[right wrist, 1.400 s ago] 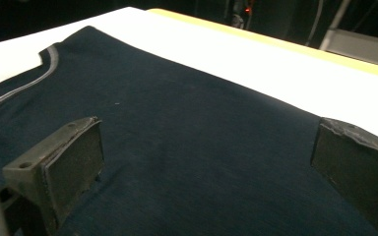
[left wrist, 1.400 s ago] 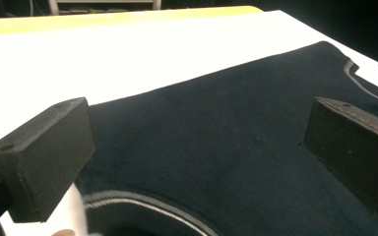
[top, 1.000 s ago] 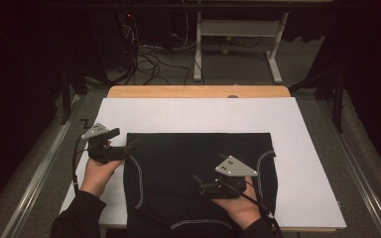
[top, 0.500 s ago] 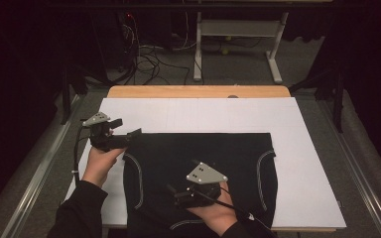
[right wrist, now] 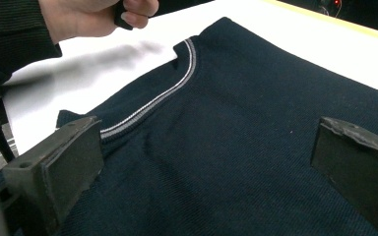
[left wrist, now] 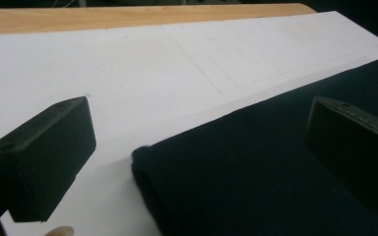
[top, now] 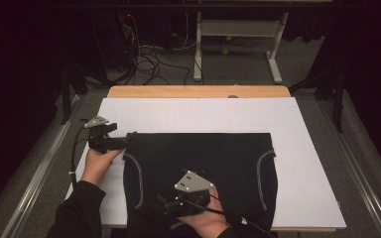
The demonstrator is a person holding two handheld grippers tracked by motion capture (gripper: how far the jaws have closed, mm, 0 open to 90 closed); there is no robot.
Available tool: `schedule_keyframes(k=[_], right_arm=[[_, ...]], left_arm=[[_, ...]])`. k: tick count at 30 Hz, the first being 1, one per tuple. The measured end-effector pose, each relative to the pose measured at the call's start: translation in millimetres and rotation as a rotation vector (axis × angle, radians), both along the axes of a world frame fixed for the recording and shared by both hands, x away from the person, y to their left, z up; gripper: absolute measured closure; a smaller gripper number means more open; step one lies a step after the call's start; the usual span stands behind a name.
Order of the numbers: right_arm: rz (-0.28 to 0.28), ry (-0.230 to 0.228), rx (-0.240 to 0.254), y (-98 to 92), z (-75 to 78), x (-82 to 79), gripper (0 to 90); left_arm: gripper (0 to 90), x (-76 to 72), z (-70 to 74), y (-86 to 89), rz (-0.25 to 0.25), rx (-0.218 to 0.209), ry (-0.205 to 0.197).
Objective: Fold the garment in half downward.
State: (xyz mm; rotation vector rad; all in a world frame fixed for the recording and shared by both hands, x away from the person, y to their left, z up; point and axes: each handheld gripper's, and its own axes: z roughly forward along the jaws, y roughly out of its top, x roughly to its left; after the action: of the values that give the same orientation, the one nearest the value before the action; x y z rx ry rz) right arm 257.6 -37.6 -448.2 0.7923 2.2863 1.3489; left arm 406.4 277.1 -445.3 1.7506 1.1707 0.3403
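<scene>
A dark navy garment with pale piping lies flat on the white sheet. My left gripper sits at the garment's far left corner, and in the left gripper view that corner lies between the wide-apart jaws of the open gripper. My right gripper hovers over the near part of the garment, pointing left. In the right gripper view it is open above the cloth, with the striped piping ahead and the other hand beyond.
The white sheet covers a wooden table whose far edge shows as a tan strip. Metal rails run along both sides. Cables and a desk frame stand on the floor behind.
My left gripper has moved away from me and right to the garment's far left corner. My right gripper has slid left and nearer to the front edge, over the garment.
</scene>
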Motion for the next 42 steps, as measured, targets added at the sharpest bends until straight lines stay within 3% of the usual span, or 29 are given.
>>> schedule_keyframes(k=[7,9,15,18,23,26,32,35,39,42], right_arm=[[0.010,0.004,0.011,2.0,-2.3,-4.3,0.0],[0.010,0.003,0.007,2.2,-3.0,-5.5,0.0],[0.020,0.006,0.002,3.9,-6.0,-9.4,0.0],[0.026,0.010,0.003,4.3,-6.9,-10.5,0.0],[0.022,0.012,-0.005,4.4,-7.8,-10.2,0.0],[0.022,0.010,-0.012,5.8,-7.6,-11.7,0.0],[0.027,0.010,-0.015,9.1,-7.5,-13.6,0.0],[0.029,0.015,-0.017,11.1,-7.6,-14.6,0.0],[0.043,0.015,-0.022,13.9,-7.6,-14.7,0.0],[0.048,0.011,-0.030,17.7,-7.5,-14.5,0.0]], left_arm=[[1.3,6.5,-16.5,5.6,0.039,0.039,0.033],[3.5,9.6,-22.1,5.3,0.043,0.054,0.066],[5.2,15.3,-30.6,4.4,0.045,0.042,0.098],[9.8,17.7,-34.1,3.9,0.034,0.029,0.109],[22.0,20.2,-36.6,-1.4,0.036,0.084,0.124],[28.5,21.7,-38.1,-3.0,0.019,0.089,0.140],[32.4,22.2,-39.6,-4.3,0.003,0.100,0.167],[40.0,22.4,-40.5,-4.0,-0.016,0.089,0.183],[58.9,21.4,-40.6,-6.4,-0.022,0.115,0.185],[69.8,21.3,-40.7,-5.4,-0.042,0.103,0.187]])
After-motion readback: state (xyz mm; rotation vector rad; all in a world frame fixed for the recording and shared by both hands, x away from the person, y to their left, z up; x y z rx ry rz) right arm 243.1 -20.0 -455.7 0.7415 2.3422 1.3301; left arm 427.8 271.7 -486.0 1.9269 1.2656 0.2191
